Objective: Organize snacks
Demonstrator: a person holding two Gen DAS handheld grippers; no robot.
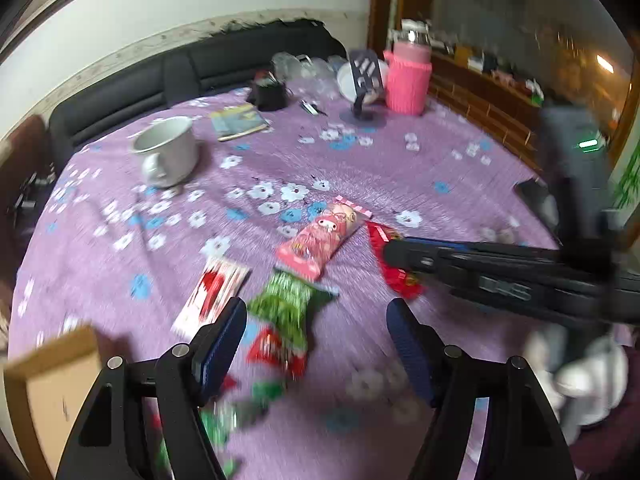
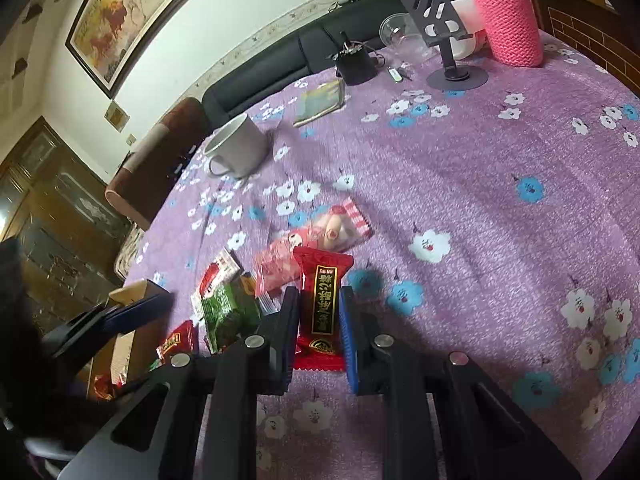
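Surface: round surface [image 2: 500, 208] under a purple cloth with white and blue flowers, a dark sofa behind it and a framed painting on the wall.
Background items: white enamel mug [image 2: 236, 150], pink knitted bottle sleeve [image 2: 506, 20], grey phone stand [image 2: 444, 20], all far across the cloth and well apart from the snacks.
Right hand-held gripper [image 2: 320, 332]: pads pressed against both long edges of the red snack packet [image 2: 322, 308], so it is clamped on that packet.
Red snack packet axis: runs straight ahead along the fingers, its far end sticking out past the tips; it seems to lie on the cloth or just above it.
Left hand-held gripper [image 1: 316, 340]: jaws apart with nothing between the pads; it hangs over the green snack packet [image 1: 286, 308], and that view is smeared.
Other snacks: pink cartoon packet [image 1: 320, 246] just beyond the green one, red-and-white packet [image 1: 212, 298] to its left, small red pieces near the green one.
Container: cardboard box [image 2: 132, 320] at the near left edge, beside the left hand-held gripper; at least one red wrapper shows inside, the rest is hidden.
Key relation: the box lies to the left of the held packet, across the snack pile, so I judge the carry must clear the pile and the other tool.
Nearer hand: left to the box, right to the red packet.
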